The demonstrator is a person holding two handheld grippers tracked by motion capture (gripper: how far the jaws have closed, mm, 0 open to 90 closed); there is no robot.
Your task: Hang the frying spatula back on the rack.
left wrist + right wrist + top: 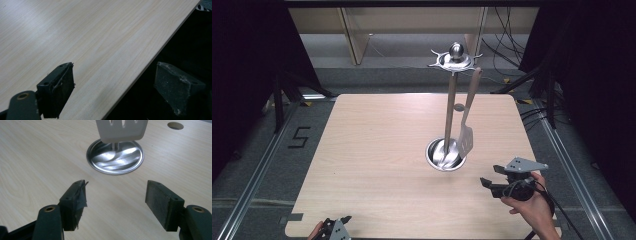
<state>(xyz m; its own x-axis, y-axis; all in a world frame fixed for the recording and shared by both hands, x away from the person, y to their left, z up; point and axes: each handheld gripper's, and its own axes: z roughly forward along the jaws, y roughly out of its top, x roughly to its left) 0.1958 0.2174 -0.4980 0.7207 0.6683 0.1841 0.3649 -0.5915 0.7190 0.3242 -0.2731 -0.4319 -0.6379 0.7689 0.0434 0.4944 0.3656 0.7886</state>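
Observation:
A steel utensil stand rises from a round metal base near the table's middle. A slotted spatula with a wooden handle hangs from the stand's top ring. Its blade hangs above the base in the right gripper view. My right gripper is held in a hand at the right front, a short way from the base, open and empty, jaws toward the stand. My left gripper sits at the table's front edge, open and empty, one pad over the wood and the other past the edge.
The light wooden table has a small round hole behind the stand. Metal rails run along both sides on the floor. Cables lie at the back right, and a wooden frame stands beyond the table.

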